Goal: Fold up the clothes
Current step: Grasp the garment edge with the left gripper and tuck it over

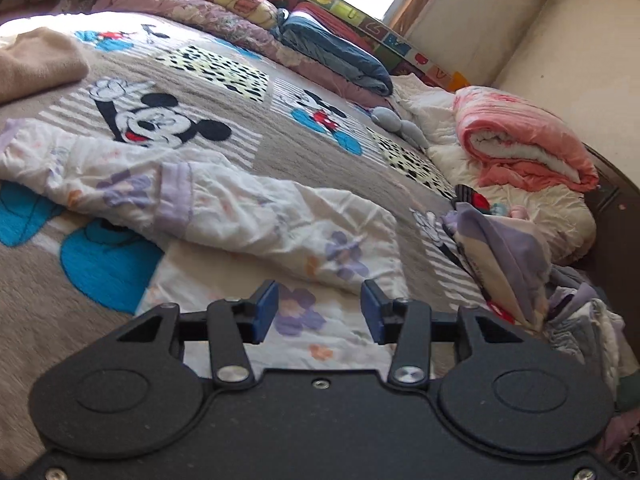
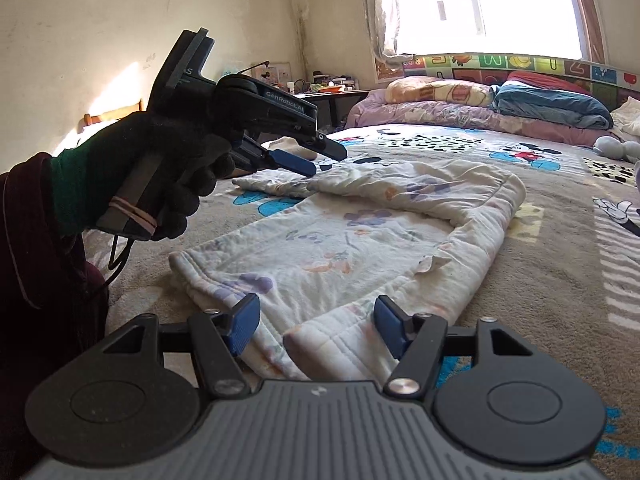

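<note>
Quilted floral garment (image 2: 348,240) lies rumpled on plush blanket (image 2: 560,280); both tongs (image 1: 319,312) (image 2: 316,326) gape, empty.

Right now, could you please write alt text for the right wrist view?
A floral garment lies partly folded on a cartoon bedspread, the open right gripper at its near edge. A gloved hand holds the left gripper above its far side, jaws apart and empty.

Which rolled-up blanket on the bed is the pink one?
The pink blanket by the wall on the right. The blue blanket lies folded further back.
</note>
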